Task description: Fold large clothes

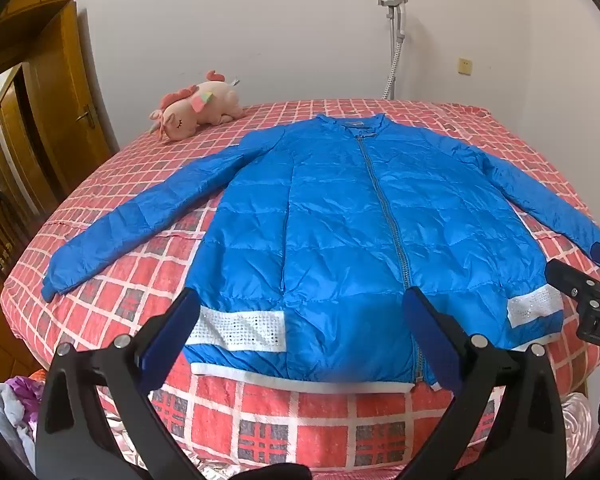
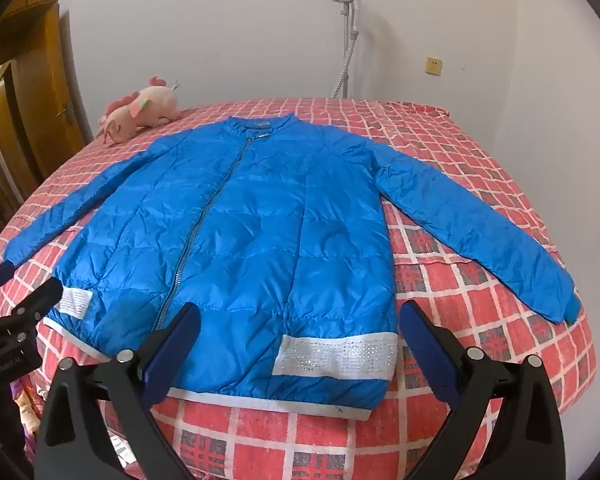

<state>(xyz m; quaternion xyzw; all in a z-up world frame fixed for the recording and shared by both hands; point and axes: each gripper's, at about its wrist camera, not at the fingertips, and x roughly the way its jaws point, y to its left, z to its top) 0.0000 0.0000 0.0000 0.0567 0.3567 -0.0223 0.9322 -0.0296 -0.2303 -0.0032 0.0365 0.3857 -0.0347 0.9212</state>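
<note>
we have the blue puffer jacket (image 1: 340,216) spread flat, front up and zipped, on the bed with the red checked cover (image 1: 300,420). its long axis runs away from us: the white-banded hem (image 1: 296,384) is at the near edge, the collar (image 1: 348,124) at the far end, and the zipper (image 1: 384,208) marks the centre line.

both tools hang just short of the hem, tilted down toward it. the left tool (image 1: 300,336) has its fingers wide apart with nothing between them, and sits in front of the left half of the jacket body. the right tool (image 2: 300,340) is equally wide apart and empty, in front of the right half.

the sleeves splay outward and toward us. the left sleeve (image 1: 140,220) ends with its cuff off to the left of the left tool; the right sleeve (image 2: 480,232) ends to the right of the right tool. so each tool is nearer its own side's sleeve and hem corner, and we judge a first fold would bring a side in toward the zipper.

a pink unicorn plush (image 1: 196,108) lies at the far left corner, clear of the jacket.
</note>
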